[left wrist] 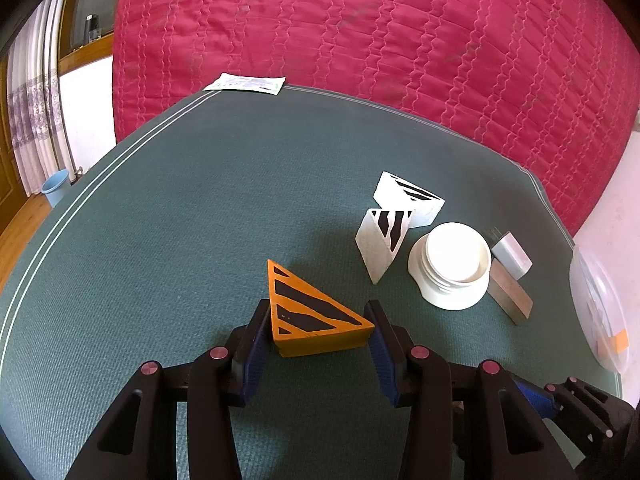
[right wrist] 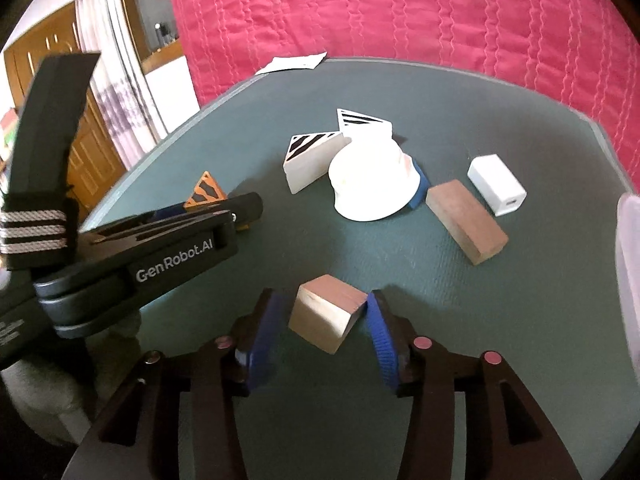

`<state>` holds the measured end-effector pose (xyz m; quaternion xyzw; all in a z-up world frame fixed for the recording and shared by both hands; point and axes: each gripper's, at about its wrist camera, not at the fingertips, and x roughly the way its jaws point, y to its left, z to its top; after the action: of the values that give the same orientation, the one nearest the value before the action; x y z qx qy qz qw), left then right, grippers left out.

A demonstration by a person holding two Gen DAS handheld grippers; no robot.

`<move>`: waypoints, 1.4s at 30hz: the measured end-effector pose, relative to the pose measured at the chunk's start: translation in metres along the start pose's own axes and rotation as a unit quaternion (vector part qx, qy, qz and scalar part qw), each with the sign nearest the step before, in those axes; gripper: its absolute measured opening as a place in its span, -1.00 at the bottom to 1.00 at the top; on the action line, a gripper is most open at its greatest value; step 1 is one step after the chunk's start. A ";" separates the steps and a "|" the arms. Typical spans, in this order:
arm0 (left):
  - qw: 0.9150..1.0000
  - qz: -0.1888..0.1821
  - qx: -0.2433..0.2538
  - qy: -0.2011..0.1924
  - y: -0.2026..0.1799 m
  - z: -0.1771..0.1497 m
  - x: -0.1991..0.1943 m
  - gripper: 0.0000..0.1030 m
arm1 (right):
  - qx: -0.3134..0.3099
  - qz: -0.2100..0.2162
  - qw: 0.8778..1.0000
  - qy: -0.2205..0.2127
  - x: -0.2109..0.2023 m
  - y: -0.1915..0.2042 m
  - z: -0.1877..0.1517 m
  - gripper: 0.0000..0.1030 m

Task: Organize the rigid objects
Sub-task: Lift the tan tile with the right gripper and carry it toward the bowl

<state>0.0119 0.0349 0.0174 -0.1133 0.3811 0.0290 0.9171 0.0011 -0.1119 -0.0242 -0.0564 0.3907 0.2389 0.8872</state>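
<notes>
Between the right gripper's (right wrist: 320,320) parted jaws sat a wooden cube (right wrist: 326,318), touching the three-o'clock pad; left gripper (left wrist: 318,330) clamped an orange wedge (left wrist: 310,316).

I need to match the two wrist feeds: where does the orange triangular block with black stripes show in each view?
Left wrist view: orange triangular block at lower centre, between the left gripper's blue pads.
Right wrist view: the block shows at middle left, partly hidden behind the left gripper.
Shared landmark: white round container beside two white striped wedges.
</notes>
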 end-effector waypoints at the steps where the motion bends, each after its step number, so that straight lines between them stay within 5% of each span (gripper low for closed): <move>1: 1.000 0.000 -0.001 0.000 0.000 0.000 0.000 -0.06 | -0.003 -0.007 1.000 0.000 0.001 0.002 0.001 -0.07; 7: 1.000 0.000 0.000 0.000 0.000 0.001 0.000 -0.06 | -0.014 -0.034 0.999 -0.005 0.001 0.006 0.000 -0.21; 14: 1.000 -0.008 0.006 0.001 -0.001 0.000 -0.001 -0.06 | 0.033 -0.002 0.999 -0.010 -0.013 -0.018 -0.010 -0.22; 27: 0.999 -0.022 0.044 -0.003 -0.017 -0.006 -0.009 -0.06 | 0.091 -0.014 0.994 -0.055 -0.052 -0.062 -0.025 -0.22; 42: 0.996 -0.049 0.078 0.005 -0.057 -0.005 -0.020 -0.06 | 0.154 -0.062 0.979 -0.117 -0.100 -0.130 -0.040 -0.23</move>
<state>0.0025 -0.0214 0.0382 -0.0603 0.3808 -0.0458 0.9216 -0.0224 -0.2750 0.0090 0.0849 0.3118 0.1250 0.9381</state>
